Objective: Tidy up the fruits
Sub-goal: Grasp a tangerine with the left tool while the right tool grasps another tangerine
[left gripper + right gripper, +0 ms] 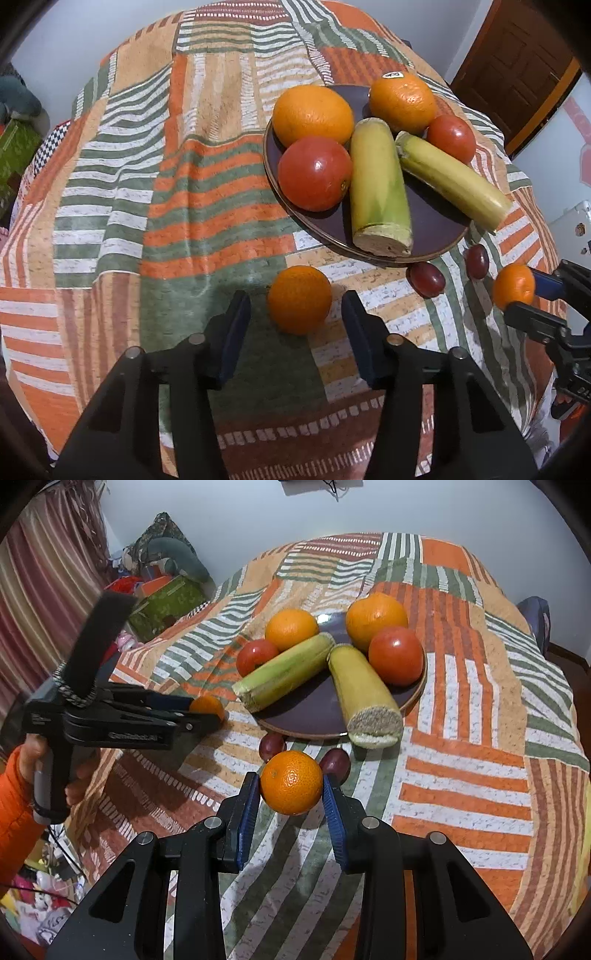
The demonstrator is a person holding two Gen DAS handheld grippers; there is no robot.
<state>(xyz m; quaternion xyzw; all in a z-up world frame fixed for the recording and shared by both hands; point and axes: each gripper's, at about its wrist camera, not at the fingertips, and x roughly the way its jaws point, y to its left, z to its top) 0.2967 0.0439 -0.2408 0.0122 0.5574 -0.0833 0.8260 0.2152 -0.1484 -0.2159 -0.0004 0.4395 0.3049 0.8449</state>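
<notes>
**Each claw had its own mandarin; the plate lay just beyond**

The right gripper (pixel 291 794) was closed on a small mandarin (pixel 291 782), both blue pads pressed against the fruit's sides, and the fruit looked lifted clear of the patterned cloth (pixel 461 775). Straight ahead of it, just past two dark grapes (pixel 272 746), sat the dark plate (pixel 314 716), already carrying two oranges, two tomatoes and two green-yellow stalk pieces. The open room on the plate seemed to be its near middle, between the two stalks, so the carry likely ran forward and slightly up over the rim.

The left gripper (pixel 295 325) stood partly open over a second mandarin (pixel 299 299) lying on the cloth. That fruit sat at the fingertips, between them but nearer the far end, and neither pad touched it in the left wrist view. The plate (pixel 436 229) lay to the far right of this claw. From the right wrist camera the left claw's fingers hid most of that fruit, so contact could not be confirmed there.

The right hand looked nearer to delivery; the left probably needed to push further down before its pads could meet the fruit.
</notes>
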